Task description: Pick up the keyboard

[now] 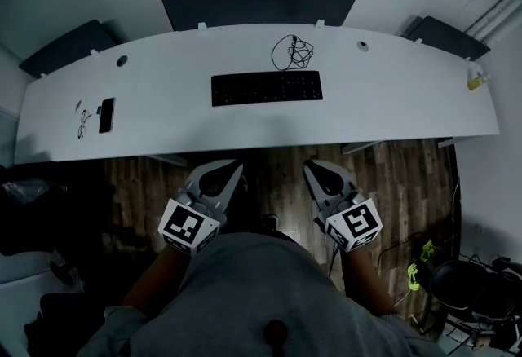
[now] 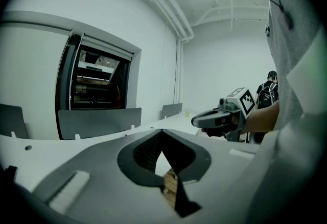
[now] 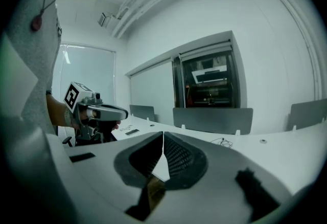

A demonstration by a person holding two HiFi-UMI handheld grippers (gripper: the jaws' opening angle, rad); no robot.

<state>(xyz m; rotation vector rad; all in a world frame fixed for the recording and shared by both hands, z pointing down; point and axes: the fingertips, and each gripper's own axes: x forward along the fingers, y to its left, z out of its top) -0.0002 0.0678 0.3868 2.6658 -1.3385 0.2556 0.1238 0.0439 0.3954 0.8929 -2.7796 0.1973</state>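
Keyboard [image 1: 267,88]: black, lying flat at the middle of the white desk [image 1: 391,94], its long side parallel to the desk's near edge, nothing touching it
Left gripper [image 1: 235,169]: short of the desk's near edge, over the wooden floor [image 1: 408,176], jaws pressed together with nothing between them
Right gripper [image 1: 311,169]: also short of the desk's near edge, jaws closed and empty
Cable [image 1: 294,52]: dark loose coil on the desk, close to its far edge
Phone [image 1: 106,115]: dark, flat near the desk's left end
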